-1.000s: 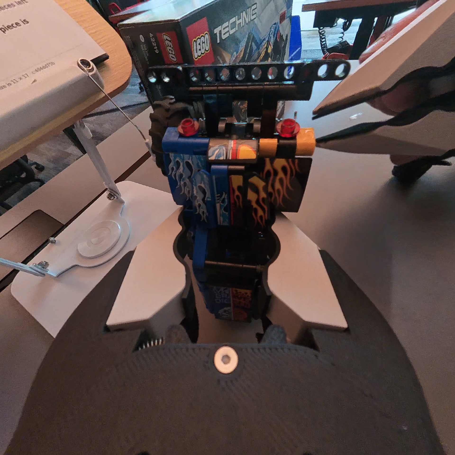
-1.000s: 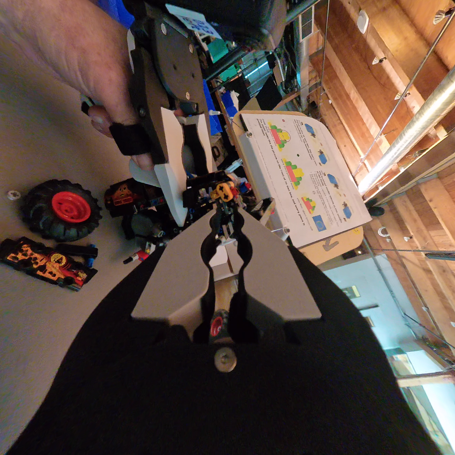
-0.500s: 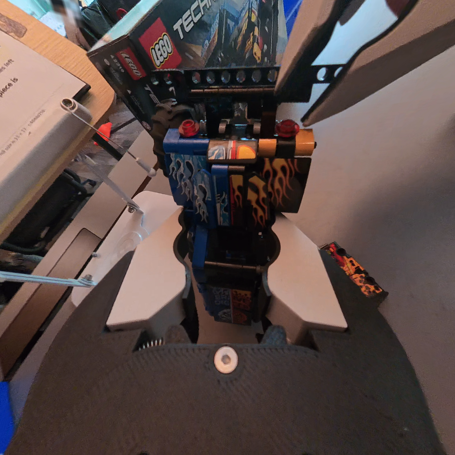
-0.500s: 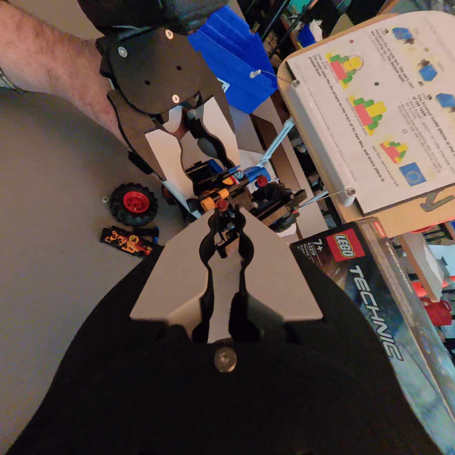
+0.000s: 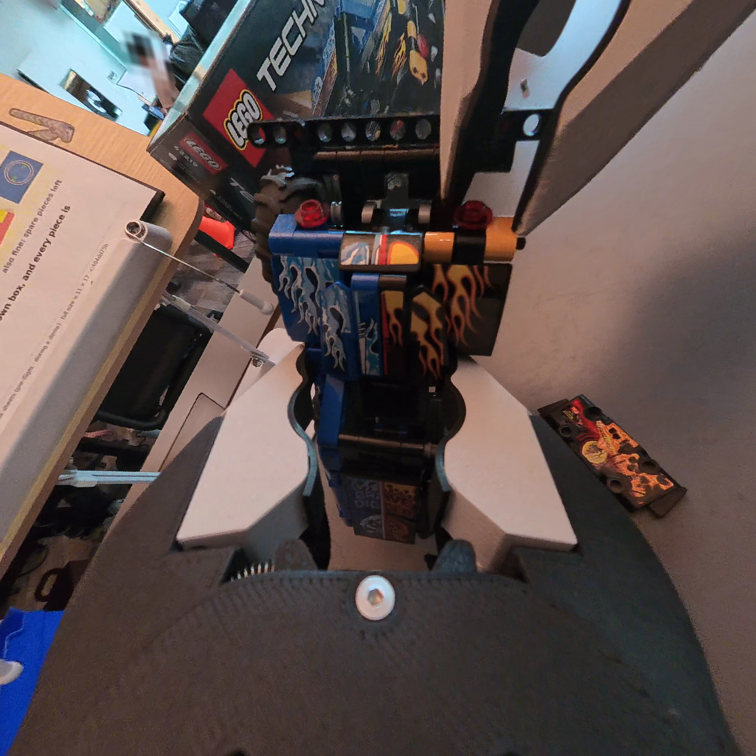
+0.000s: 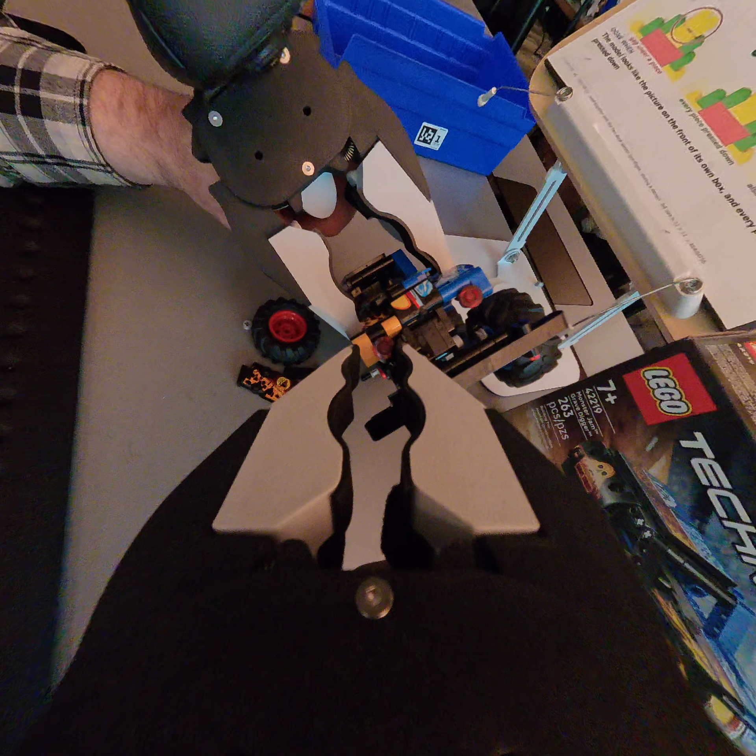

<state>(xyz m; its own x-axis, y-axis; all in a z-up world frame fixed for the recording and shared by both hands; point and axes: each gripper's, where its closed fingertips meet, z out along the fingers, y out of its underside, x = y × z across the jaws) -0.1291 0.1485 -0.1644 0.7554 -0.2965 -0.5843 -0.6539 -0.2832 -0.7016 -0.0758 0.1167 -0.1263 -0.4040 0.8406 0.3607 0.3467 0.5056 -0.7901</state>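
Printed toy box, left gripper clamping truck

Grey table: loose wheel, flame panel.

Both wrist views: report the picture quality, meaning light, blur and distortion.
Left wrist view: sharp on the toy truck clamped in the left gripper, blurred toward the box, straight edges bowed by the wide lens. Right wrist view: dimmer and warm, the right gripper body nearly black, the instruction sheet brightly lit.
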